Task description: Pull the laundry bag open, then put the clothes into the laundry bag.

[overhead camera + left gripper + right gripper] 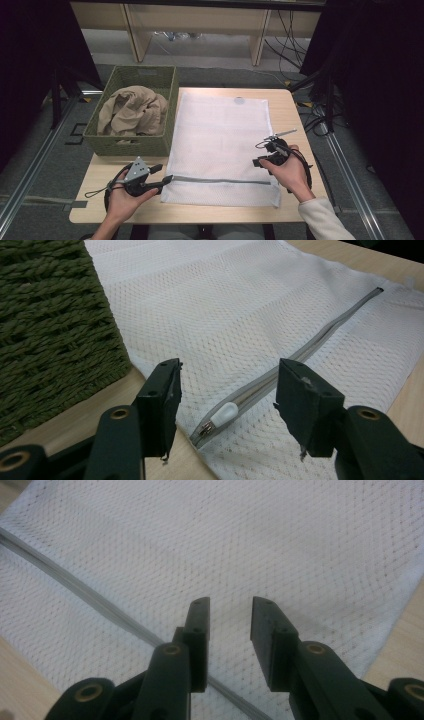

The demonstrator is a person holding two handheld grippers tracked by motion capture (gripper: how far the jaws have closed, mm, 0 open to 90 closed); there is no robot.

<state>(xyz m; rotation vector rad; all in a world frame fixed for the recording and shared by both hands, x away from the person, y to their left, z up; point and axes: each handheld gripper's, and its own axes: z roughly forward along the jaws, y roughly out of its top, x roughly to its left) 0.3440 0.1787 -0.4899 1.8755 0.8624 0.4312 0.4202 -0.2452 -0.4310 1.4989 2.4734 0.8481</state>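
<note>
At the far left of the table [95,172] stands a green woven basket [131,142] holding a crumpled tan garment [132,111], well apart from the work in hand. Next comes the left gripper [162,184], held low at the near left corner of a white mesh laundry bag [220,145] that lies flat across the middle of the table. In the left gripper view its jaws stand apart with nothing pressed between them, and the white zipper pull [223,414] sits on the bag just ahead of them, in line with the gap but not touched. The zipper [220,180] is the thing that matters here: its long axis runs across the table along the bag's near edge, parallel to that edge, from the pull at the left end to the closed end at the right (so the pull is at the left gripper's tips and well away from the other hand). In the left gripper view the same line climbs from the pull at bottom centre up toward the top right, its track still shut as far as can be seen. The left hand is plainly the nearer one to take the pull, and any slide would have to travel rightward along that axis. Farther right, the right gripper [262,162] hovers over the bag's right side, jaws wide and empty, with the zipper line passing below and beside its tips in the right gripper view, well placed, I judge, to pin the mesh.
</note>
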